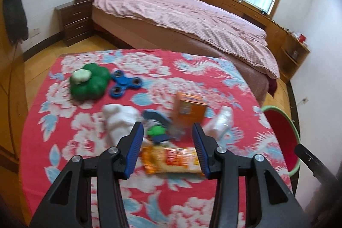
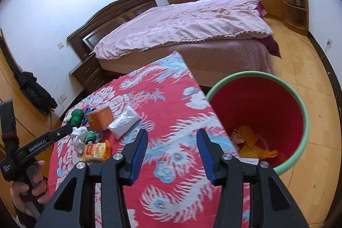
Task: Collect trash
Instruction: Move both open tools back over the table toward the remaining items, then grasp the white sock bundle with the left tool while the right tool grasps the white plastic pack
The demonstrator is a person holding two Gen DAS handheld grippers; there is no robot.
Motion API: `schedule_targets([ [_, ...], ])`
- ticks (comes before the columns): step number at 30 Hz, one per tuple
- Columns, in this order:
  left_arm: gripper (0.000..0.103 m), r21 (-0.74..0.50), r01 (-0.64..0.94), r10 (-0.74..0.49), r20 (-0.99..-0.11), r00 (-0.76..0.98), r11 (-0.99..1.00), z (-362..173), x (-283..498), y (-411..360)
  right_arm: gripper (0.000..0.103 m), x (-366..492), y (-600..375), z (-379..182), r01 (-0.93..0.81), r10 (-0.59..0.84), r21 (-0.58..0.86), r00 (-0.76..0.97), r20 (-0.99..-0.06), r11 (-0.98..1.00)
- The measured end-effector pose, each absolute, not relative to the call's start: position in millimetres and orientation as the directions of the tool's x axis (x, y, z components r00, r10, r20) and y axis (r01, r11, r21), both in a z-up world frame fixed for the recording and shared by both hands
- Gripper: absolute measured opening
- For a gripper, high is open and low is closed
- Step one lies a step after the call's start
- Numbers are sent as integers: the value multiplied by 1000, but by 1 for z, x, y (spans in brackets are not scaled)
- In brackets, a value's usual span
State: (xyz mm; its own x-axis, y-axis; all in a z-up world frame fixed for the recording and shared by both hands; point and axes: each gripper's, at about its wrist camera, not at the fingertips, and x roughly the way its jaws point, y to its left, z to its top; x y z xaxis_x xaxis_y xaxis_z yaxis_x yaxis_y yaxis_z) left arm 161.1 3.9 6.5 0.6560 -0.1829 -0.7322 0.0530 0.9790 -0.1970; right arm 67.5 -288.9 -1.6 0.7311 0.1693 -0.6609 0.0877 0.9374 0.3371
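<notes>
1. Your left gripper (image 1: 167, 131) hangs over the near part of the red floral cloth (image 1: 85, 142), its blue pads spread apart with nothing pressed between them.
2. Just below its fingers lies the orange snack packet (image 1: 171, 160), flat on the cloth and apart from both pads.
3. Just beyond sit a small green and blue toy (image 1: 157, 131), a crumpled white tissue (image 1: 119, 119) to its left, an orange box (image 1: 189, 109) and a white packet (image 1: 220, 121) to the right.
4. Farther left, a green clover toy (image 1: 89, 83) touches a blue spinner (image 1: 125, 86).
5. Your right gripper (image 2: 172, 138) is spread and empty over the cloth's right edge.
6. The red bin (image 2: 297, 108) stands on the floor just right of the cloth, with orange wrappers (image 2: 250, 142) at its bottom.
</notes>
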Motion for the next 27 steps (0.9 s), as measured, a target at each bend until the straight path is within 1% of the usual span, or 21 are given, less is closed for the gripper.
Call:
schedule_targets([
  [5,47,-198,-19,-138,-746,652,980,-5,171,34,54,84,-268,-6,68,186,331,713,-677,941],
  [12,47,-238,-76,-138,-764,630,968,-28,184,62,55,112,-232,-15,30,203,302,677,-708,953],
  [17,48,-263,-75,-164,-774,611,962,-44,193,65,56,133,-208,-26,8,232,312,650,-724,950],
  [22,51,-269,-55,-182,-773,607,961,-53,197,62,56,153,-191,-39,-1,246,314,624,-742,950],
  [27,51,-300,-38,-220,-776,592,953,-63,202,59,56,168,-181,-51,5,257,326,603,-755,946],
])
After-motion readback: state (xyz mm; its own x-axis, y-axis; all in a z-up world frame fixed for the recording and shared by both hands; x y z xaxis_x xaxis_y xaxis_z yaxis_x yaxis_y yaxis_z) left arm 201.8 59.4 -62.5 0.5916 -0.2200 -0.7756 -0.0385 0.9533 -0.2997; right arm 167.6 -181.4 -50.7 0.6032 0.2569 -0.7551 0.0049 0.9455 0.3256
